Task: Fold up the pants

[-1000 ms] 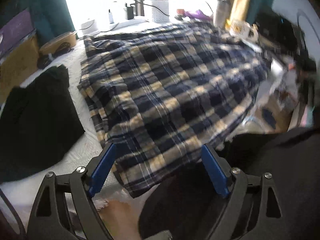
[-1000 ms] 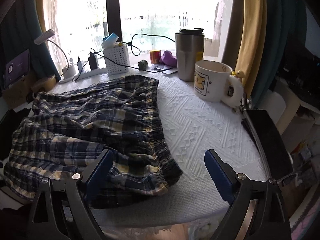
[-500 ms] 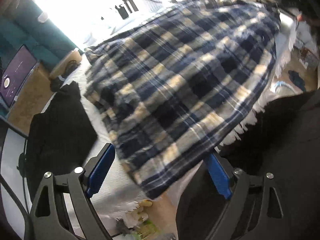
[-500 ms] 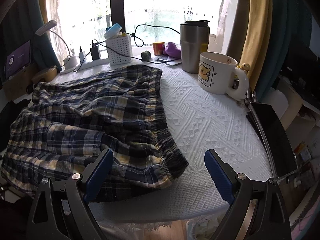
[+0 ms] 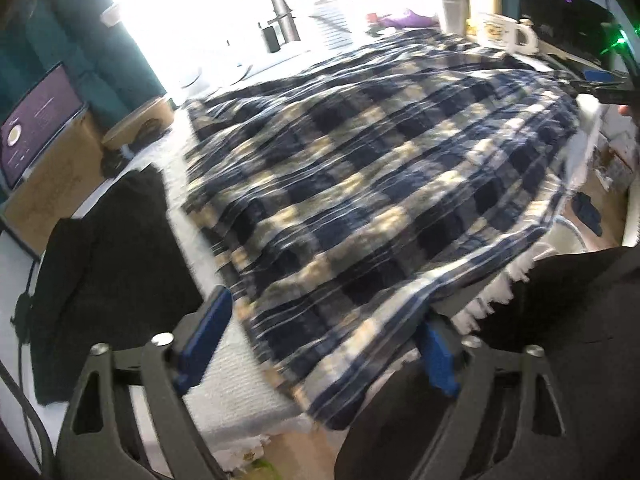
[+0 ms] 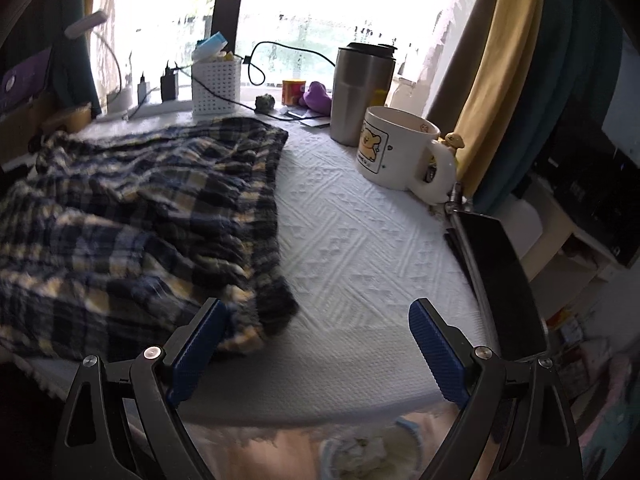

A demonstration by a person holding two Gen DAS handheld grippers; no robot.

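The plaid pants [image 5: 360, 184] lie spread flat on the white tabletop [image 6: 360, 248], long axis running left to right, one end overhanging the near edge. The left tool [image 5: 320, 344] is open, empty, with that overhanging hem directly ahead between its jaws. The right tool [image 6: 316, 344] is open, empty; the waistband corner sits just ahead-left, touching nothing.
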